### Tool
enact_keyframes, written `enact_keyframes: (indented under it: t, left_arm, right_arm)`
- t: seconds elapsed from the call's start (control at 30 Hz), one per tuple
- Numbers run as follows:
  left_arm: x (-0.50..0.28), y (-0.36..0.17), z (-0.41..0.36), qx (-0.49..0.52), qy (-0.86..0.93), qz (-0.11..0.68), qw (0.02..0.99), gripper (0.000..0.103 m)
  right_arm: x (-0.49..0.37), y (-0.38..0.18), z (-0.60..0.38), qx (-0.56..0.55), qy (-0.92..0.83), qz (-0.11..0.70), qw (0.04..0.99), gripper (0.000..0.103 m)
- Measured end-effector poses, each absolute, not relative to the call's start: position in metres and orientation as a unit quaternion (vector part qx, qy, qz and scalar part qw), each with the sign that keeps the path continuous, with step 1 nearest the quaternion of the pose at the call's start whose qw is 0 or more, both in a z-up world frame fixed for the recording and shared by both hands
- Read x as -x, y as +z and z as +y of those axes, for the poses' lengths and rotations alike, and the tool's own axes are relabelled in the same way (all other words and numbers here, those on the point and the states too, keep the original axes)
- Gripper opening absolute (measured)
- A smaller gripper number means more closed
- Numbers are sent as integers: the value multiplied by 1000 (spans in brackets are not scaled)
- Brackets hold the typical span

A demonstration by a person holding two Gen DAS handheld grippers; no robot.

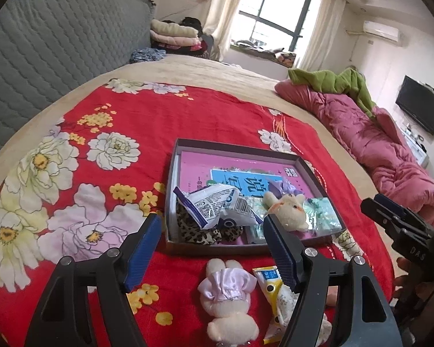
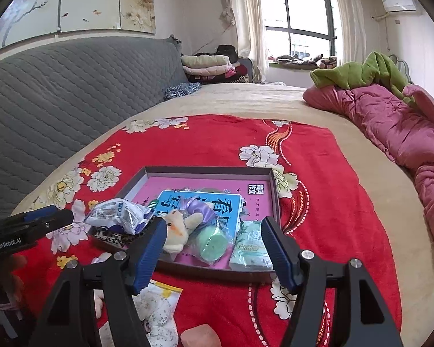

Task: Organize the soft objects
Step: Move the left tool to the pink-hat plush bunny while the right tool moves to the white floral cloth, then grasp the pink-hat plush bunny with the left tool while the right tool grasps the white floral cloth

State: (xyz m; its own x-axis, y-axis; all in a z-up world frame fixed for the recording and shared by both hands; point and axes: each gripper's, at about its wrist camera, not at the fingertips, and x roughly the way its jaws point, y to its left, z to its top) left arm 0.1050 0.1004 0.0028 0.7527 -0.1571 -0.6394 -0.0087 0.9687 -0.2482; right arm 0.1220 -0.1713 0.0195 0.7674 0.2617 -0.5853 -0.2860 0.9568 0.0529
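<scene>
A shallow dark box [image 1: 234,146] [image 2: 275,190] sits on the red flowered blanket. In it lie a plush lamb [image 1: 289,211] [image 2: 178,230], a blue-white snack bag [image 1: 217,205] [image 2: 121,215], a leopard-print cloth [image 1: 196,230], a green roll in plastic [image 2: 212,243] and a tissue pack [image 2: 248,250]. In front of the box lie a plush bunny in a lilac dress [image 1: 228,297] and a yellow floral pouch [image 1: 277,292] [image 2: 159,312]. My left gripper [image 1: 214,248] is open above the bunny. My right gripper [image 2: 212,253] is open over the box's near edge.
The red blanket [image 1: 130,121] covers a beige bed. A grey padded headboard [image 1: 43,46] is at the left, a pink quilt [image 1: 376,141] with a green cloth along the right. A pink block [image 2: 199,337] lies at the bottom edge. Folded clothes stack by the window.
</scene>
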Motion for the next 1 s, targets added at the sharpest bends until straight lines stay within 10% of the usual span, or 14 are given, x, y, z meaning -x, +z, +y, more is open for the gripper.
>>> enact_keyframes:
  t: [1.0]
  left_arm:
    - [-53, 36, 65, 94, -44, 359, 927, 75]
  right_arm:
    - [-59, 35, -177, 22, 201, 302, 932, 68]
